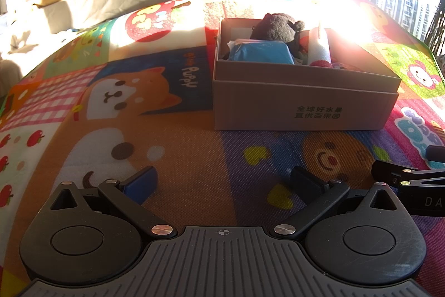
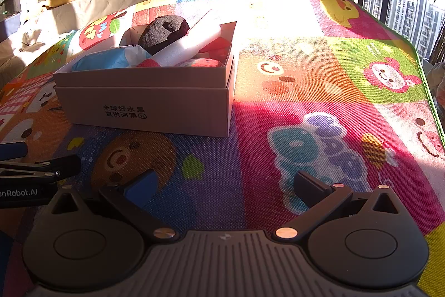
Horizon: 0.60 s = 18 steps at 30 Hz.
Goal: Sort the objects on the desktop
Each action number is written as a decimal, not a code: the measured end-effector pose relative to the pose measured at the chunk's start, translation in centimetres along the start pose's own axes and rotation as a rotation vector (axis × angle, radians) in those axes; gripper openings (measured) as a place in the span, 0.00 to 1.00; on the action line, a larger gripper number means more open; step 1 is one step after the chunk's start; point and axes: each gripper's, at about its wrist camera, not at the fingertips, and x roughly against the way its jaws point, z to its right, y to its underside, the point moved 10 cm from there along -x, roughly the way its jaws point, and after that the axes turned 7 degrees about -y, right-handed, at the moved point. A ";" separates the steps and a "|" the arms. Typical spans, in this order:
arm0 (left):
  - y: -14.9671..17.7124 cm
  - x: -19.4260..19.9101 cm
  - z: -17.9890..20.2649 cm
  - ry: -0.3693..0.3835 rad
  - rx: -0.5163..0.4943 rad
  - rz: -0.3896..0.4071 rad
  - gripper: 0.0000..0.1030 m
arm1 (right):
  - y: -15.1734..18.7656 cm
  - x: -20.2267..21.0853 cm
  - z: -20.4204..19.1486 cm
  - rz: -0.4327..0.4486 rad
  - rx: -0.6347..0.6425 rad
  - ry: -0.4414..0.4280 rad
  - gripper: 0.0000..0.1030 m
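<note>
Diagonally across the cardboard box (image 2: 144,99), a white foam tube (image 2: 192,45) is laid, its far end pointing upper right. Both the left claw (image 1: 222,181) and right claw (image 2: 225,183) are spread wide, nothing being held.

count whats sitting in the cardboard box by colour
Dark grey plush toy: 1
Blue soft packet: 1
White roll: 1
Red soft items: at least 2, partly hidden by the cardboard box wall
Total: at least 5
</note>
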 end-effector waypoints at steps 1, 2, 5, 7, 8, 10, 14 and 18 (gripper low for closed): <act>0.0 0.0 0.0 0.000 0.000 0.000 1.00 | 0.0 0.0 0.0 0.000 0.000 0.000 1.00; 0.0 0.0 0.0 -0.001 -0.001 0.000 1.00 | 0.0 0.0 0.0 0.000 0.000 0.000 1.00; 0.0 0.0 0.0 0.002 0.002 0.000 1.00 | 0.0 0.0 0.0 0.000 0.000 0.000 1.00; 0.0 0.0 0.0 -0.003 -0.005 0.001 1.00 | 0.0 0.0 0.0 0.000 0.000 0.000 1.00; 0.0 -0.1 0.0 -0.002 -0.005 0.001 1.00 | 0.0 0.0 0.0 0.000 0.000 0.000 1.00; 0.0 0.0 -0.1 -0.002 -0.003 0.003 1.00 | 0.0 0.0 0.0 0.000 0.000 0.000 1.00; 0.0 0.0 -0.1 0.002 -0.007 0.001 1.00 | 0.0 0.0 0.0 0.000 0.000 0.000 1.00; 0.1 0.1 -0.1 0.023 -0.005 -0.034 1.00 | 0.0 0.0 -0.1 0.000 0.000 0.000 1.00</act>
